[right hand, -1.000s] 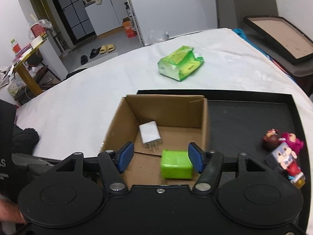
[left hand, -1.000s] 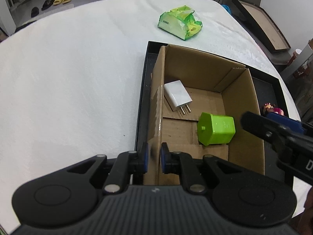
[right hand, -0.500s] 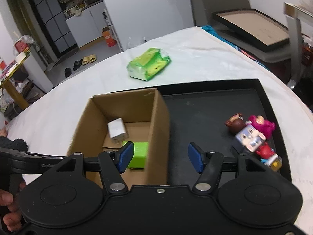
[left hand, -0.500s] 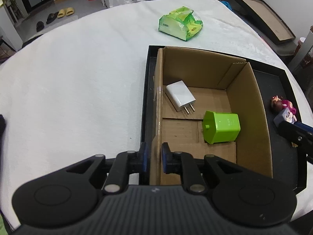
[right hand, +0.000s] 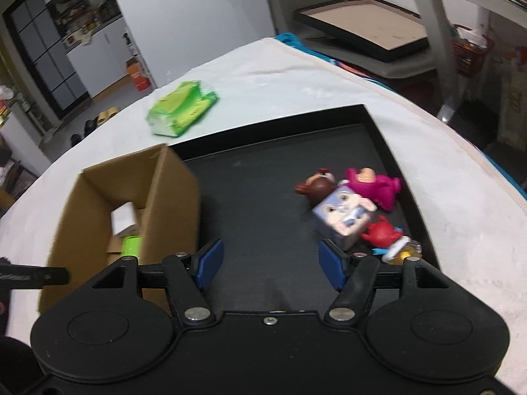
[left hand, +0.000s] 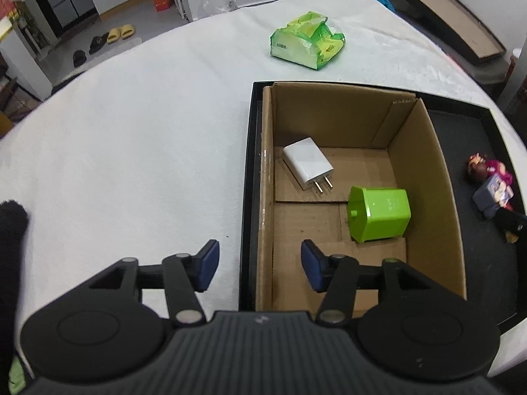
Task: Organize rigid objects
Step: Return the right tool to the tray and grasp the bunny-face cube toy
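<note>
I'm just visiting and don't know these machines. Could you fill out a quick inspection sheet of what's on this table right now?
Surface: white cloth under a black tray.
Job's things: cardboard box on the tray holds a white charger and a green block; toy figures clustered on the tray outside the box.
Clutter: green packet on the cloth.
Grippers: left tongs open, astride the box wall; right tongs open, empty, above the tray.
Cables: nothing seen.
Surroundings: slippers on the floor, framed board beyond.
</note>
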